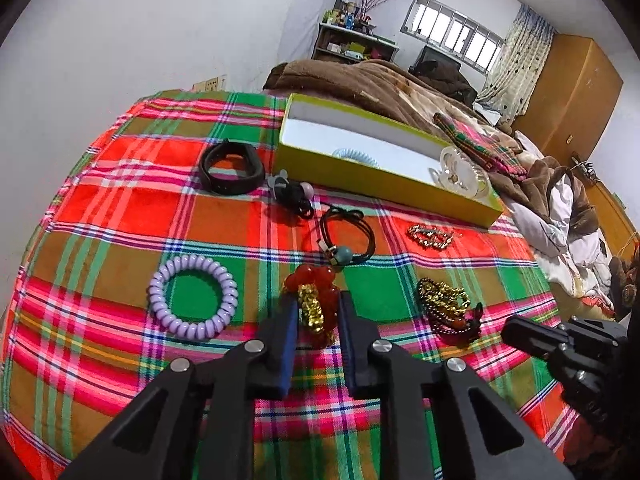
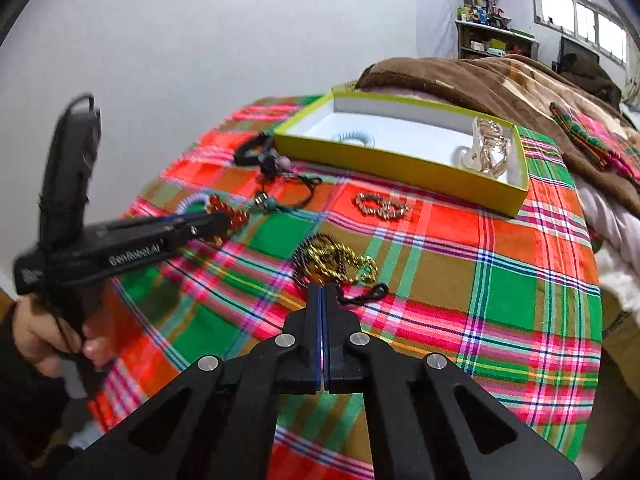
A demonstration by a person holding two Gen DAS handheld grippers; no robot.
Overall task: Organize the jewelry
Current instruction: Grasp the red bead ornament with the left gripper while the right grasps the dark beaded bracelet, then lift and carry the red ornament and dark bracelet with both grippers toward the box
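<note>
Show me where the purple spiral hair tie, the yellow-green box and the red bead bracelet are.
purple spiral hair tie point(image 1: 160, 304), left wrist view, on the left side of its coil.
yellow-green box point(image 1: 360, 182), left wrist view, on its near outer wall.
red bead bracelet point(image 1: 308, 274), left wrist view, on the red beads at its far end.

The right gripper has its jaws pressed together at the near edge of the gold chain. Beyond lies the green box; the left gripper is off to its left.
</note>
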